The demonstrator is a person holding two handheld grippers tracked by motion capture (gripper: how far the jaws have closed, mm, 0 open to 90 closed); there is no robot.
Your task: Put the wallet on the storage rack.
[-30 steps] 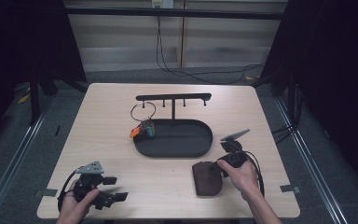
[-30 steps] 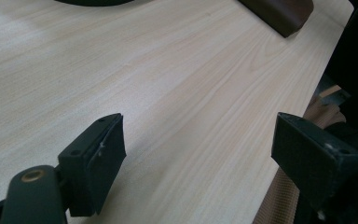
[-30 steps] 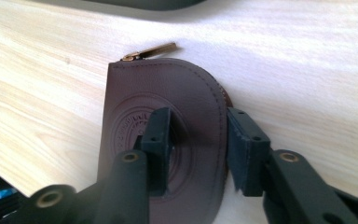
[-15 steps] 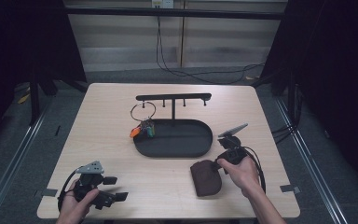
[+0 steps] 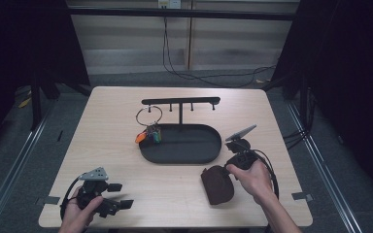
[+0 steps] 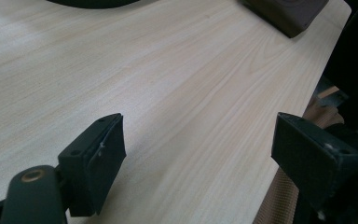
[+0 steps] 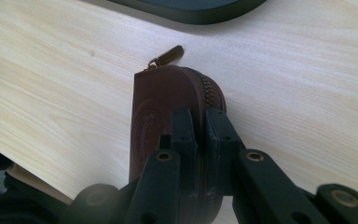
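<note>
A brown zipped leather pouch (image 5: 217, 185) lies on the wooden table near the front right. My right gripper (image 5: 226, 171) has just been closing and is now shut on it. In the right gripper view the jaws pinch the pouch (image 7: 168, 102) at its zipped rim, with the right gripper (image 7: 200, 126) tips pressed together on the leather; the zip pull points toward the tray. My left gripper (image 5: 120, 195) rests at the front left, open. Its jaws stand wide apart over bare wood in the left gripper view (image 6: 196, 140).
A black oval tray (image 5: 194, 161) sits mid-table with a black hook rack (image 5: 180, 101) rising behind it. A key ring with keys and an orange tag (image 5: 148, 133) rests at the tray's left rim. The table's front edge runs close under both hands.
The right hand has risen slightly by the pouch and its gripper has tilted a little. The left hand and gripper have not moved.
</note>
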